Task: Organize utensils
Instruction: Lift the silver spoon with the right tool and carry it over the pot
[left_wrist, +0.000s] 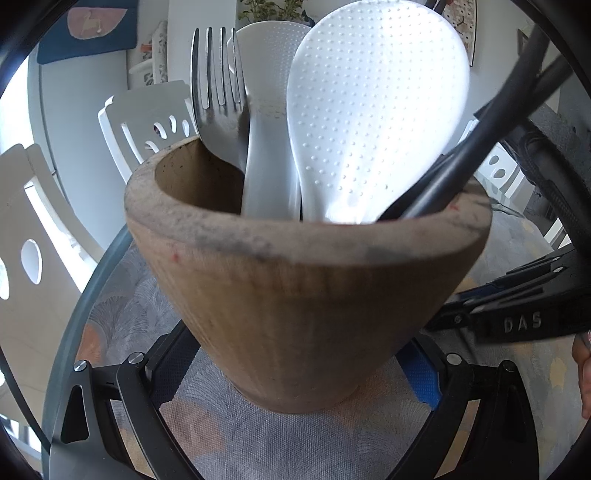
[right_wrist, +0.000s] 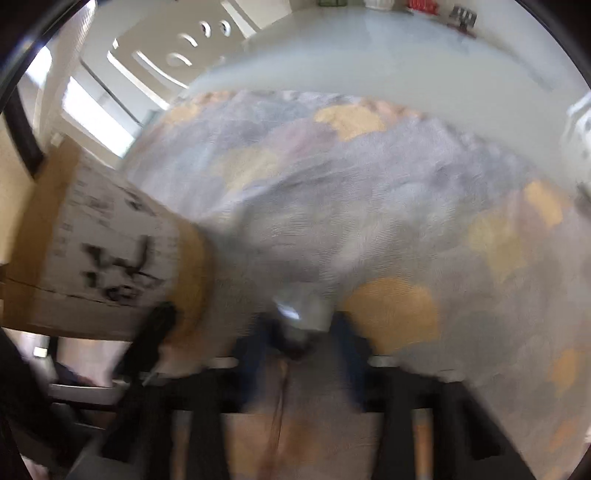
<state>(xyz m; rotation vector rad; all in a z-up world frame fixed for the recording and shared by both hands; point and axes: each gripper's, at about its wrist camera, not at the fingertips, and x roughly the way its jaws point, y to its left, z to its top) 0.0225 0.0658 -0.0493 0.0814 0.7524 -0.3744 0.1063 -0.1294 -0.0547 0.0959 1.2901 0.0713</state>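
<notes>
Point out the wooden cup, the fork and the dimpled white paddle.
wooden cup (left_wrist: 295, 314): left wrist view, on its front wall.
fork (left_wrist: 218, 92): left wrist view, at the base of its tines.
dimpled white paddle (left_wrist: 373, 110): left wrist view, on its broad blade.

I see the wooden cup (left_wrist: 303, 295) standing upright on the patterned cloth, near the table's rounded edge at my left view's lower left. Its thick rim is scuffed grey, with small red flecks. It widens upward and holds several utensils, heads up. A steel fork (left_wrist: 218, 99) leans against the far left of the rim, tines up. Just right of it stands a white spoon (left_wrist: 266, 155), mostly hidden behind a big white rice paddle (left_wrist: 373, 118) with a dimpled face. Black handles (left_wrist: 461, 162) slant out over the right of the rim. In my right view something small and shiny (right_wrist: 295, 314) lies blurred on the cloth; I cannot tell what.
</notes>
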